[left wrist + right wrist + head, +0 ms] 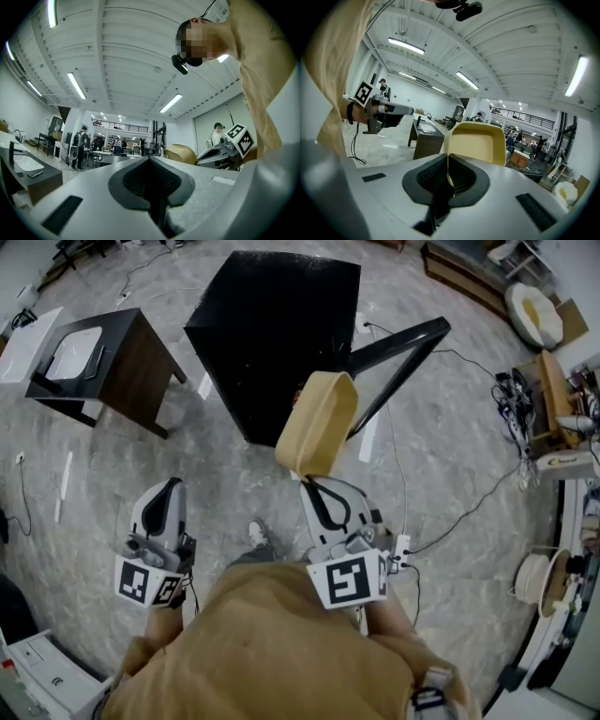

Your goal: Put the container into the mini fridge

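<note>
Marbled grey floor (450, 427) below; right tool (447, 165) pinches tan rounded container (319, 423) by its rim, left tool (150, 163) closed.

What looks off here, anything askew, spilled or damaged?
Only the container: the right hand-held gripper pinches it by the rim, so it stands on edge rather than level. It looks empty and nothing has spilled. The mini fridge door is open; no damage shows.

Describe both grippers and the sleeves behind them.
The left gripper and right gripper share a design: rounded light grey bodies with black ribbed pads at the jaws. Each carries a white cube printed with black square markers. The person's sleeves are tan.
</note>
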Tool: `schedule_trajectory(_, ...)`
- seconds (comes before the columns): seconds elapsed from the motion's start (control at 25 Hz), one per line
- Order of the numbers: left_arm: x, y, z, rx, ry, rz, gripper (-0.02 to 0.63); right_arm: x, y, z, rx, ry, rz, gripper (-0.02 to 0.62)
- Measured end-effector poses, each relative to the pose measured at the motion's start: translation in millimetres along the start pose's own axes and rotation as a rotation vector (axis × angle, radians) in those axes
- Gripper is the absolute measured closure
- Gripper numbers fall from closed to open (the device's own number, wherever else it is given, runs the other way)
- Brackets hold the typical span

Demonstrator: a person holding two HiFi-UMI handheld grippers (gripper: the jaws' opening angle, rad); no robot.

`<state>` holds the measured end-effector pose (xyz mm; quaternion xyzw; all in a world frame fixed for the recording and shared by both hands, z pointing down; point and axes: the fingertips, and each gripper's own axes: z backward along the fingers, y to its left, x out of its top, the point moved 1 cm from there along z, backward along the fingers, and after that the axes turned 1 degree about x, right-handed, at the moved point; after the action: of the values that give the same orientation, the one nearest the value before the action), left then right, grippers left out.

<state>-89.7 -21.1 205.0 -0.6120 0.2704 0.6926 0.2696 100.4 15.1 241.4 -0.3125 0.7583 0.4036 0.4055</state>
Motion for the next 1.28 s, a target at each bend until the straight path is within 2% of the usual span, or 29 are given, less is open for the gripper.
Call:
schedule_trajectory(0.16,-8,26,-12,-0.006,0.001,0.02,0.604,0,12,-35,0.023,0.01,0.009,0.589)
schedule_trajectory(0.36,-20,32,-18,-0.014,0.019,0.04,0.604,-13,20,-62,0.082,0.064,0.089,0.589)
schedule_trajectory(0.68,-46,57,-17,0.026,0.038,0.092,0.604,-25,23,-95,0.142,0.117,0.154,0.589)
schedule_trajectory(1.0,-64,81,-34,-0.002,0.033,0.106,0.604,-50,22,-136,0.168,0.19,0.211,0.589)
schedule_trajectory(1.28,-76,85,-54,-0.05,0.024,0.115,0.604,-63,18,-168,0.182,0.224,0.253,0.589)
